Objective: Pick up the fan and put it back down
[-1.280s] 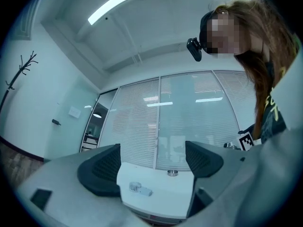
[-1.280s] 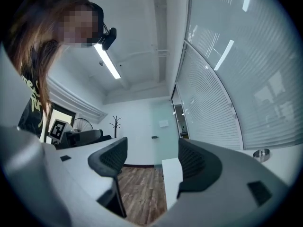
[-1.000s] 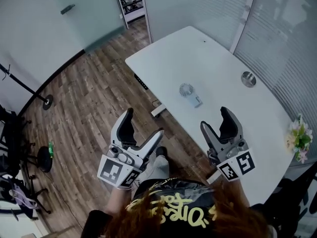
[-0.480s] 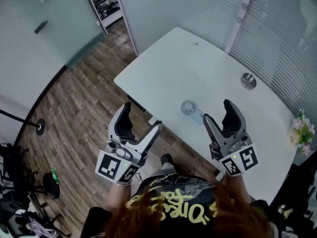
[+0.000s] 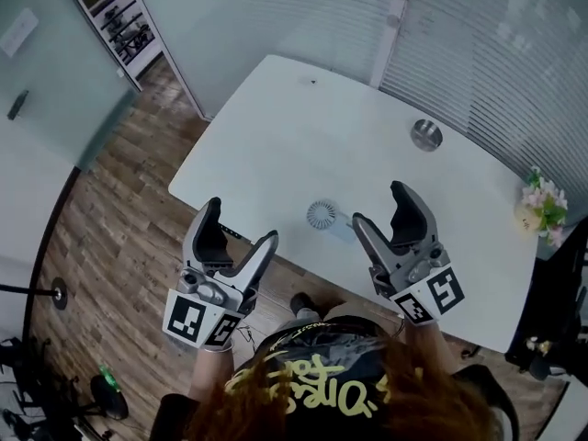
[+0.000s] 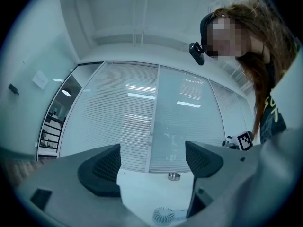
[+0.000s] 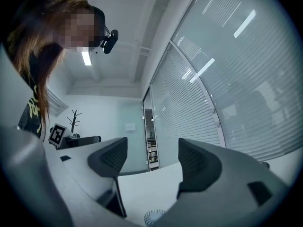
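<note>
On table, fan between left gripper and right gripper, untouched

We see the room lit evenly and rather brightly, in a cool bluish tone, and in the head view the white table looks pale and flat, with only faint shadows. A ceiling lamp glows in the right gripper view, and bright light strips are mirrored on the glass wall with blinds. Both gripper views bend strongly like a fisheye, with dark rounded corners and a soft focus near the bottom.
</note>
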### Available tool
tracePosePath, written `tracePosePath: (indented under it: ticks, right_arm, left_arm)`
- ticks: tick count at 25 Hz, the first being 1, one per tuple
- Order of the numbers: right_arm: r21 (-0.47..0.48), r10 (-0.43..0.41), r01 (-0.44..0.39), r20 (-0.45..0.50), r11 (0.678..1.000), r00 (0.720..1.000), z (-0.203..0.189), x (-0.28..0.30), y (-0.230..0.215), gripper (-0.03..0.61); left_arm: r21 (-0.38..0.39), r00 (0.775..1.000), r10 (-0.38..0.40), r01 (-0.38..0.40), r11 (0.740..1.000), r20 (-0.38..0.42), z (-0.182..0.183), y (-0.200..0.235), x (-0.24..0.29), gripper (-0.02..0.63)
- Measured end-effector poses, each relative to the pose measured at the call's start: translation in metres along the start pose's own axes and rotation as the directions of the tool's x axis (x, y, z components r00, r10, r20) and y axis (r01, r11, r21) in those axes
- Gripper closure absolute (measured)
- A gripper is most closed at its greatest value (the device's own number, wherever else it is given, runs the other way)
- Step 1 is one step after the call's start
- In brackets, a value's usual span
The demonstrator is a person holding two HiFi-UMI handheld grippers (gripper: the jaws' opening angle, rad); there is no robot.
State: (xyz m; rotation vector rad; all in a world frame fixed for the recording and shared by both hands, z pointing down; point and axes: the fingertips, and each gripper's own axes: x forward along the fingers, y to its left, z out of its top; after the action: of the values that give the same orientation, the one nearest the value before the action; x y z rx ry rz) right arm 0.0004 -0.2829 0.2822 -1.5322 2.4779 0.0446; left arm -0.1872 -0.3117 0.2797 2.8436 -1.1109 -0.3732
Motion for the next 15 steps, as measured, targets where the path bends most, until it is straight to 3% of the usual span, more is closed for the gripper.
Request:
tracePosePath:
  ticks: [5, 11, 15]
  right_arm:
    - [0.001, 0.011, -0.011, 0.004, 1.000, 1.000, -0.001, -0.005, -0.010, 0.261]
    - [0.036, 0.067, -0.066, -0.031, 0.997, 0.997, -0.013, -0.007, -0.034, 0.261]
    - [0.001, 0.081, -0.081, -0.067, 0.997, 0.994, -0.005, -0.002, -0.054, 0.260]
  left_arm:
    - [-0.012, 1.000, -0.018, 0.018, 1.000, -0.018, -0.009, -0.007, 0.016, 0.189]
    - [0.012, 0.999, 0.033, -0.033, 0.999, -0.040, -0.013, -0.015, 0.029, 0.189]
    - [0.018, 0.999, 0.036, -0.036, 0.999, -0.002, 0.003, -0.019, 0.044, 0.189]
